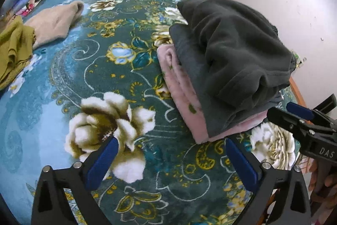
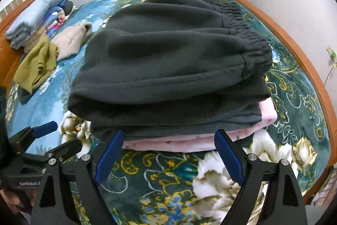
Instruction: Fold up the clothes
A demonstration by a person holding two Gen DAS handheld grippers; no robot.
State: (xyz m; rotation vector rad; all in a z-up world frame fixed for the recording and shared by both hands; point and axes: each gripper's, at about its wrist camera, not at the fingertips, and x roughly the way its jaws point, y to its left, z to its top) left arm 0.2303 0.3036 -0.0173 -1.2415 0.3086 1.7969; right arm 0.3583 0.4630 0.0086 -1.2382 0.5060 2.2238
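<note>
A folded stack lies on the floral bed blanket (image 1: 63, 109): dark grey trousers (image 2: 168, 56) with an elastic waistband on top, another grey layer under them, and a pink fleece (image 2: 189, 140) at the bottom. In the left wrist view the dark trousers (image 1: 231, 52) and pink fleece (image 1: 179, 94) sit at the upper right. My right gripper (image 2: 169, 133) is open, its fingertips just at the stack's near edge, nothing pinched. My left gripper (image 1: 171, 141) is open over bare blanket, beside the stack's left corner. Each gripper shows in the other's view: right gripper (image 1: 284, 112), left gripper (image 2: 61, 136).
An olive garment (image 2: 38, 64) and a beige garment (image 2: 71, 39) lie crumpled at the far left of the bed. Behind them is a pile of bedding with a blue quilt (image 2: 38, 12). A wooden bed rail (image 2: 294, 52) runs along the right, close to a white wall.
</note>
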